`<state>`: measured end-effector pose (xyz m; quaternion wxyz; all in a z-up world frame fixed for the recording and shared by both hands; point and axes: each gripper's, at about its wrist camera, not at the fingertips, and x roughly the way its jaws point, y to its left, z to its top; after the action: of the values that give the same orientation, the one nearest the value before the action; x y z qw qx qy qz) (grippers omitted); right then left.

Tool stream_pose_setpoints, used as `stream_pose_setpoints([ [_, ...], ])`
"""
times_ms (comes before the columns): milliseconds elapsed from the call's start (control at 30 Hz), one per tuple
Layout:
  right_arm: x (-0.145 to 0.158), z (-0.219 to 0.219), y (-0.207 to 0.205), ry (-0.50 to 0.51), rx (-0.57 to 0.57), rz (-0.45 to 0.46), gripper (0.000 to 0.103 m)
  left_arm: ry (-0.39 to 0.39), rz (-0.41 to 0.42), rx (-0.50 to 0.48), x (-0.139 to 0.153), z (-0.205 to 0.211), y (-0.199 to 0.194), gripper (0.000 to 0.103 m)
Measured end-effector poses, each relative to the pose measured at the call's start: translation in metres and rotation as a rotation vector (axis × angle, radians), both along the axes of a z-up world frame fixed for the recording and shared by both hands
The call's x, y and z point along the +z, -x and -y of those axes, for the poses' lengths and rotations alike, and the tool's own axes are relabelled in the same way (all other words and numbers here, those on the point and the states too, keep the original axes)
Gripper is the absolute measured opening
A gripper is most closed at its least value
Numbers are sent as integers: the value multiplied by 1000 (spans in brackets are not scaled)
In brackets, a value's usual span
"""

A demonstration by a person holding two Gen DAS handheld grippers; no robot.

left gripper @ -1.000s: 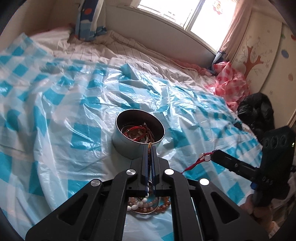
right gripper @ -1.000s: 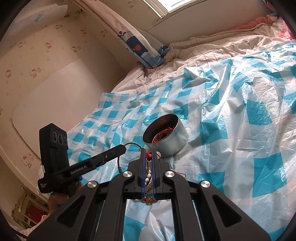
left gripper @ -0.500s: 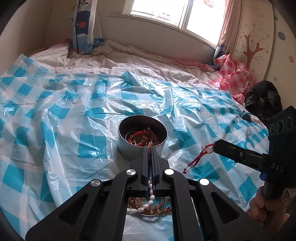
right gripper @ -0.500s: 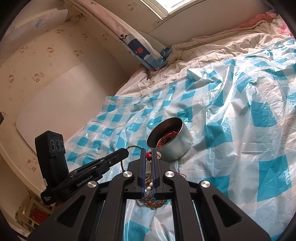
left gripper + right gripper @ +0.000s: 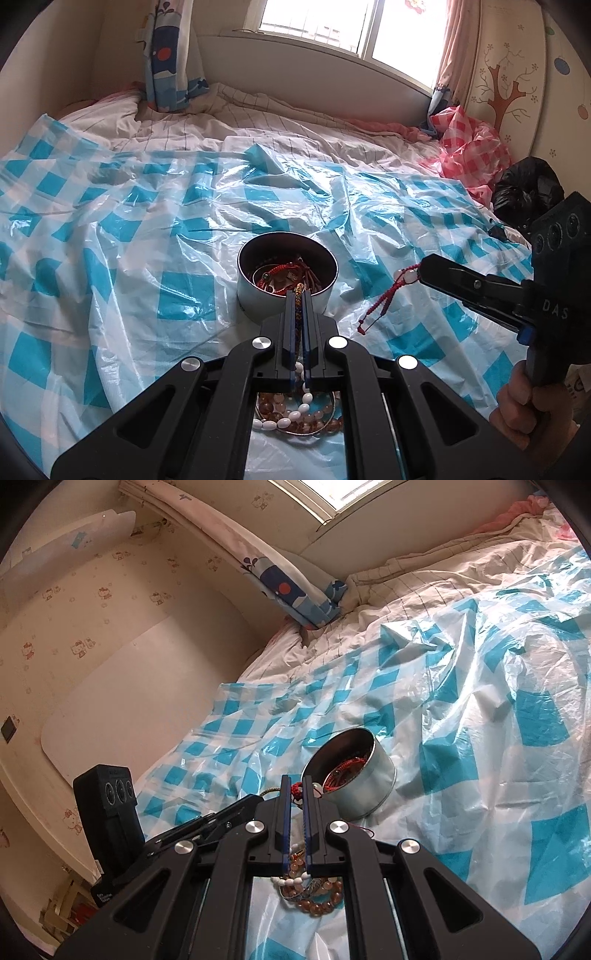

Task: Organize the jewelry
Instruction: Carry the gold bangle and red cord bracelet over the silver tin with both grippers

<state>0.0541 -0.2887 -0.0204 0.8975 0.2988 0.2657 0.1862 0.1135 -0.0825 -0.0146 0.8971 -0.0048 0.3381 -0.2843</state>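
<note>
The left gripper (image 5: pixel 297 295) hides part of the bead pile (image 5: pixel 295 413).

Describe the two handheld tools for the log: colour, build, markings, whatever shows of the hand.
Both are matte black. The left tool has angular cut-out linkage arms, silver round screws and two narrow fingers lined in blue. The right tool is a slim tapered beak on a block with three round lenses, white "DAS" lettering and a blue tab. A bare hand grips its handle. No cables or sleeves visible.

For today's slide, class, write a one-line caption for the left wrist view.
Left tool grips a braided bracelet near the jewelry tin; right tool dangles a red cord bracelet.
</note>
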Motion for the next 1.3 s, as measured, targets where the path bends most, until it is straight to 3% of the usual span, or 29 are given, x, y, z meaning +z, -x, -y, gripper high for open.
stream_pose_setpoints([
  [533,5,3,-9,-22,-6,31,7,7,50,6,10,7,-6,3],
  [1300,22,12,-29,-65,-79,104,7,78,46,30,26,18,-32,3],
])
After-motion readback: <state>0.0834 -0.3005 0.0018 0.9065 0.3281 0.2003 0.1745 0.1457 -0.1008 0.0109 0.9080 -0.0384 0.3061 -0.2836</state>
